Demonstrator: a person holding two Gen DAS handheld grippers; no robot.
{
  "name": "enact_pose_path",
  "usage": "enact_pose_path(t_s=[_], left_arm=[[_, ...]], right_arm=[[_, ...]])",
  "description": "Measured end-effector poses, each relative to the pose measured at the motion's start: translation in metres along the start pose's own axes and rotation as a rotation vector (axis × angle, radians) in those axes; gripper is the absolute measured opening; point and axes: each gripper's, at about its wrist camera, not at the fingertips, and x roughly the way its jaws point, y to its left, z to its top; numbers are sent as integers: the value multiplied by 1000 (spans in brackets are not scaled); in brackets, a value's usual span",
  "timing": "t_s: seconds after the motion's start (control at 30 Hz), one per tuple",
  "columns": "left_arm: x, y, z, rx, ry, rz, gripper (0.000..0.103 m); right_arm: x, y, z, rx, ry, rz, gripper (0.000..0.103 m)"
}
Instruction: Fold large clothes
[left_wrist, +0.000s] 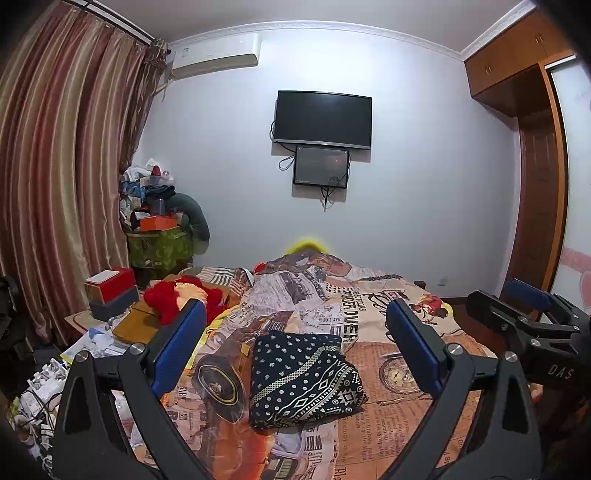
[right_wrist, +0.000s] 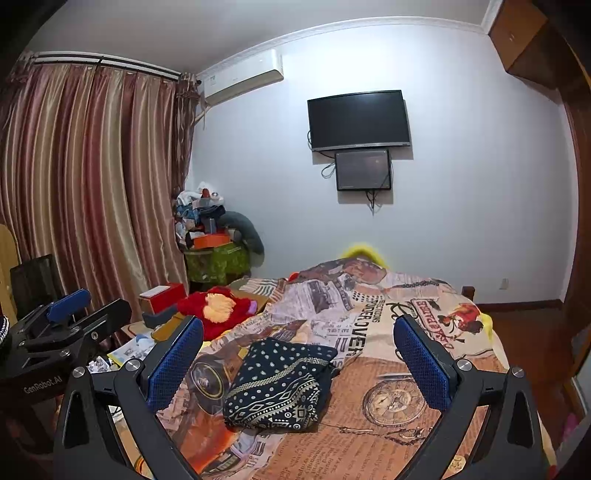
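Left wrist view looks out between the left gripper (left_wrist: 295, 343), whose blue pads (left_wrist: 181, 343) stand wide apart and hold nothing. Right wrist view gives the same for the right gripper (right_wrist: 297, 360): pads (right_wrist: 424, 365) spread wide, nothing between them. Each gripper shows at the edge of the other's view, side by side above the near end of the bed.

Beyond both, the garment (left_wrist: 304, 380), dark with white dots and a patterned band, lies on the bedspread (left_wrist: 391, 373) in a compact folded block. It sits near, centred for the left gripper and a little left of centre for the right. Neither gripper touches it.

My reading is that the fold looks finished or close to it, with both grippers clear. If any step is left, it is a last tidy or halving: come down on a near edge, close on all the layers together, and carry them over without dragging the block across the loose bedspread.

Hard to tell: how many layers the block holds, and whether its far edge is even; the far right corner looks slightly lifted. A red plush toy (right_wrist: 218, 308) and boxes (left_wrist: 110, 291) lie left of the bed. A yellow blur at the far end cannot be identified.
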Motion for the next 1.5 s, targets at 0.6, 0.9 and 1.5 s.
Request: enact_pose_path(t_s=[0.6,0.9,1.5], left_arm=[[5,6,-5,17,7,-36,99],[6,9,-4,17,11,-53,99],[9,6,-2,37,27,-95,99]], right_arm=[[0,0,1,0,1,1,103],[0,-1,0,3,1,-2,103],[-1,-2,-2,9,-1,-7,103]])
